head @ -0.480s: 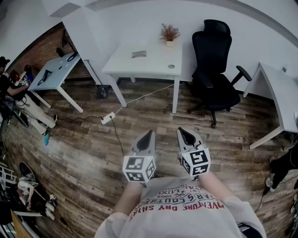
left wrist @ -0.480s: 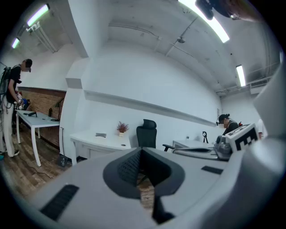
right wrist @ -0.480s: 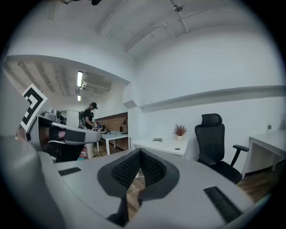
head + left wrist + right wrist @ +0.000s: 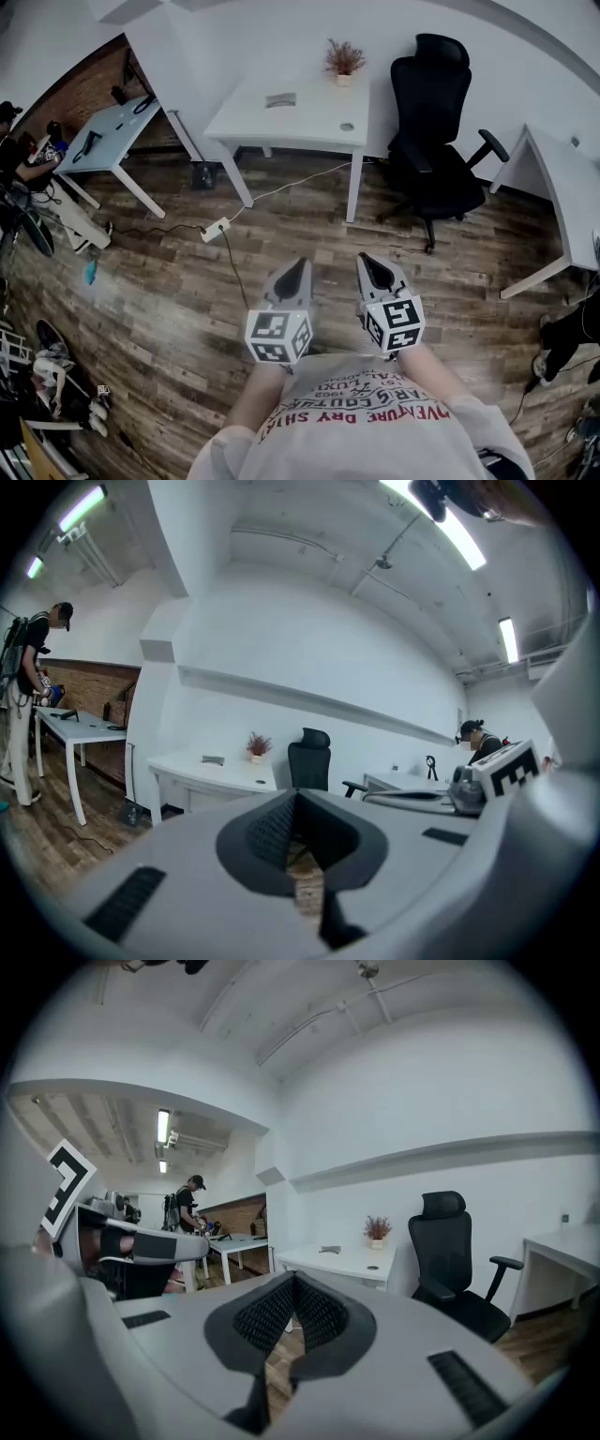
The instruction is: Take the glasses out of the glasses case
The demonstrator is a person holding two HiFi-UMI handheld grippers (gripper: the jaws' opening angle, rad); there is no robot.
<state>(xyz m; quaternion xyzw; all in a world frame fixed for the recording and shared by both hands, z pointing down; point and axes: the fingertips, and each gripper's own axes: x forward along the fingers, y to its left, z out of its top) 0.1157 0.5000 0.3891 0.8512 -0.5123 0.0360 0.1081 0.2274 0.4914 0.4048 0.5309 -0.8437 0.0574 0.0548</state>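
The left gripper (image 4: 295, 270) and the right gripper (image 4: 368, 263) are held side by side, close to the person's shirt (image 4: 361, 417). Both point forward and a little down. In each gripper view the two jaws are pressed together at the tips. Nothing is between them, and they touch nothing.

Under and in front of the grippers is the wooden floor (image 4: 169, 309). A white power strip (image 4: 215, 231) lies on it, ahead and to the left.

Far ahead, well apart from both grippers, is a white desk (image 4: 309, 122). A small flat grey thing lies on it, and I think it is the glasses case (image 4: 280, 99). It is almost straight ahead of the left gripper, so that one looks a bit nearer. Its long side runs left to right. It looks closed, but it is too small to be sure, and no glasses show.

A little potted plant (image 4: 344, 63) stands past the case to its right. A black office chair (image 4: 433, 141) is far ahead to the right of the right gripper.
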